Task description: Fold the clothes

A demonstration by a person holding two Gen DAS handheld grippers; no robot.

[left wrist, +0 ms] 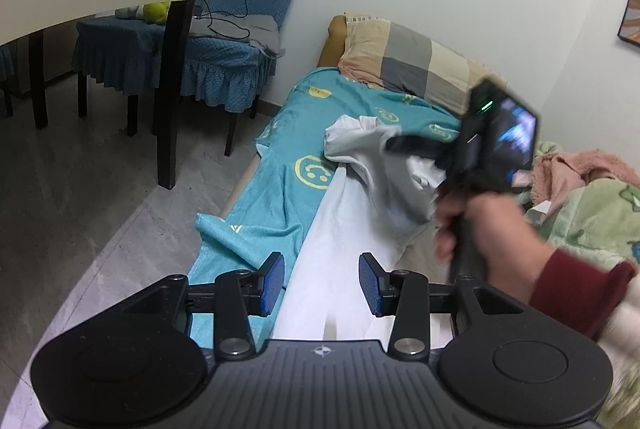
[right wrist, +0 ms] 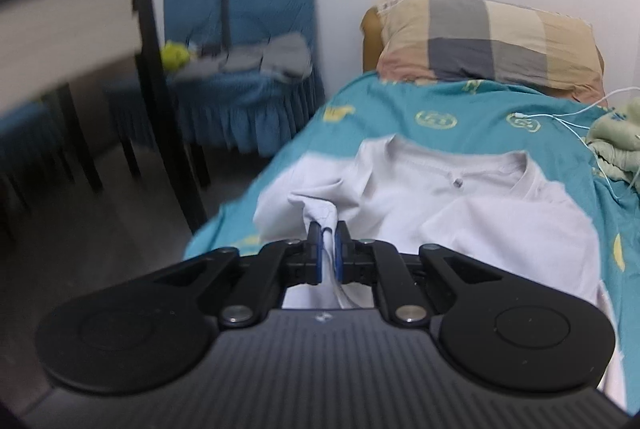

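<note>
A white shirt (left wrist: 344,229) lies on a teal bedsheet with yellow smiley faces (left wrist: 288,149). In the right wrist view the shirt (right wrist: 480,221) lies with its collar toward the pillow. My right gripper (right wrist: 328,245) is shut on a bunched fold of the shirt's left side and lifts it. In the left wrist view the right gripper (left wrist: 404,143) holds that fold above the bed. My left gripper (left wrist: 322,283) is open and empty, low over the shirt's near edge.
A checked pillow (left wrist: 412,63) lies at the head of the bed against the white wall. A green blanket (left wrist: 600,213) and pink cloth (left wrist: 576,165) are piled at the right. Blue-covered chairs (left wrist: 240,29) and a table with dark legs (left wrist: 176,69) stand left on the grey floor.
</note>
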